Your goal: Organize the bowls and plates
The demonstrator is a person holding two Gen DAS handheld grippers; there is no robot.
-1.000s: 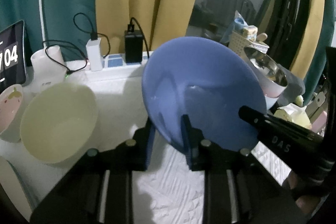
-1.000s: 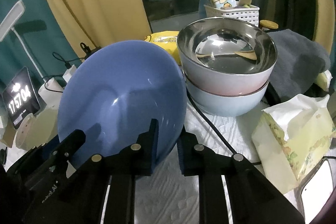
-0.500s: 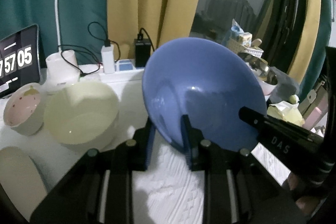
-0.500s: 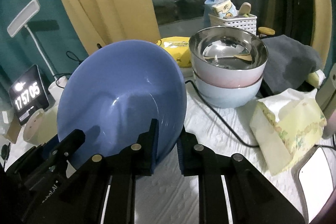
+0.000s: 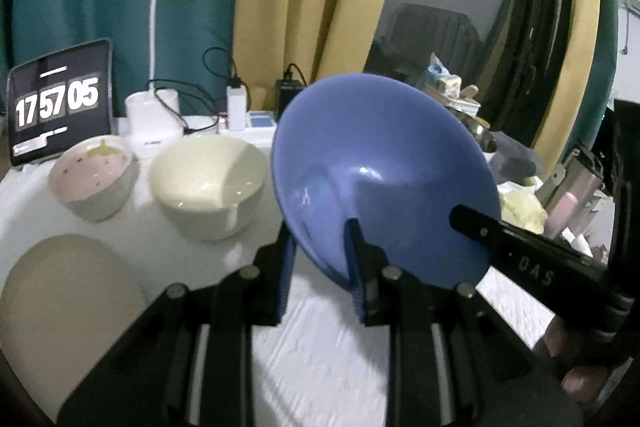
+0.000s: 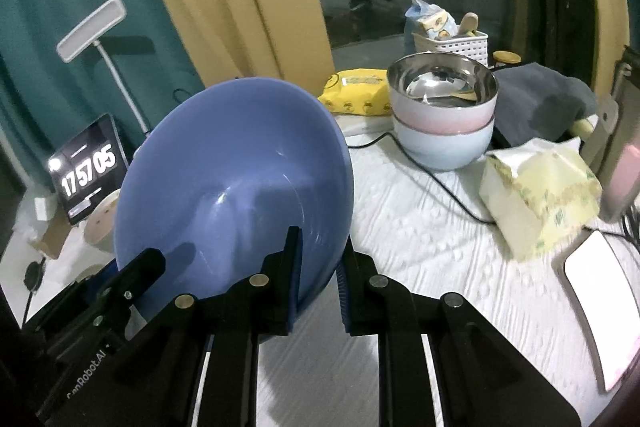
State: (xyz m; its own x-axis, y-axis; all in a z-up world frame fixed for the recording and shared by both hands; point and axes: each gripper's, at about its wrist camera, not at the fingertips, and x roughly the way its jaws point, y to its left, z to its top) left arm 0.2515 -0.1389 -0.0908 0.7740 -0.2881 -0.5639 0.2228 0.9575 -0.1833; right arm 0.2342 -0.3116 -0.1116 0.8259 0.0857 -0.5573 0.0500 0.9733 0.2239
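Observation:
A large blue bowl [image 5: 384, 163] hangs tilted above the table, gripped on its rim from both sides. My left gripper [image 5: 320, 247] is shut on its near left rim. My right gripper [image 6: 318, 251] is shut on the bowl [image 6: 236, 183] at its right rim. In the left wrist view a cream bowl [image 5: 208, 179] and a pink strawberry bowl [image 5: 92, 175] stand to the left, with a beige plate [image 5: 64, 299] nearer. In the right wrist view a steel-lined pink bowl [image 6: 444, 95] sits stacked in a pale blue bowl [image 6: 448, 147] at the back right.
A clock tablet [image 5: 60, 103], a white lamp [image 5: 154, 27] and a power strip [image 5: 256, 123] line the back edge. A tissue pack [image 6: 540, 191], a yellow wipes pack [image 6: 356, 91], a white basket [image 6: 452, 43], a grey cloth [image 6: 540, 95] and a cable [image 6: 440, 187] lie on the right.
Both grippers have pulled back and slightly up with the blue bowl. The cream and pink bowls, the plate and the stacked bowls now look farther off and more of the table shows.

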